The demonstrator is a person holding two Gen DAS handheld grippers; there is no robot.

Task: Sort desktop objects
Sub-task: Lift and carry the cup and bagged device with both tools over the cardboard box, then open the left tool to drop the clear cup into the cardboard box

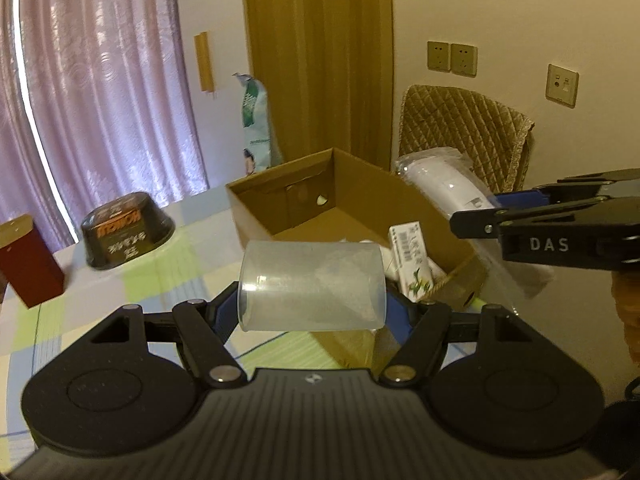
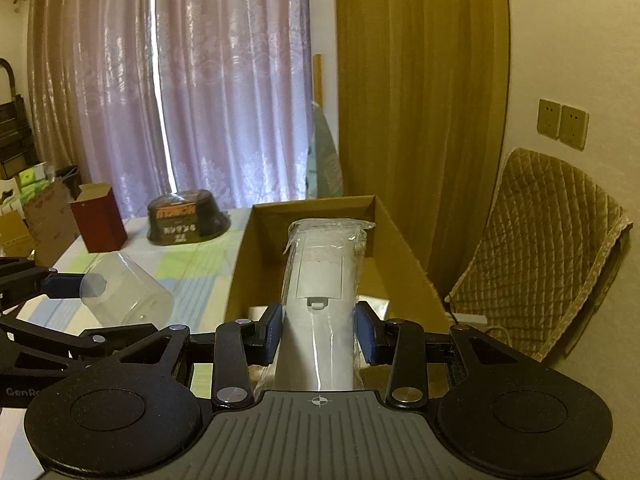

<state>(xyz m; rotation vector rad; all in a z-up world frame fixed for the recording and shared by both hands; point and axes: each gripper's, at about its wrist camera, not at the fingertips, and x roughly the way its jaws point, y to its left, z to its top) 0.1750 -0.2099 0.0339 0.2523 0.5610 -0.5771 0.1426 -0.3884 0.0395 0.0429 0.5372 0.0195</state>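
My left gripper [image 1: 312,306] is shut on a translucent plastic cup [image 1: 312,280], held sideways just in front of the open cardboard box [image 1: 280,184]. Inside the box lies a small green-and-white carton [image 1: 414,264]. My right gripper [image 2: 320,334] is shut on a white remote wrapped in clear plastic [image 2: 324,276], whose far end reaches over the cardboard box [image 2: 312,206]. In the left wrist view the right gripper [image 1: 480,212] comes in from the right with the remote [image 1: 444,184] above the box's right wall. The right wrist view shows the left gripper [image 2: 100,308] and the cup [image 2: 128,296] at left.
An upturned black bowl [image 1: 128,230] and a dark red box [image 1: 28,260] stand on the checked tablecloth [image 1: 160,276] left of the cardboard box. A chair with a quilted cover [image 1: 468,132] is behind the box at right. Curtains and a green bag [image 1: 254,128] stand beyond the table.
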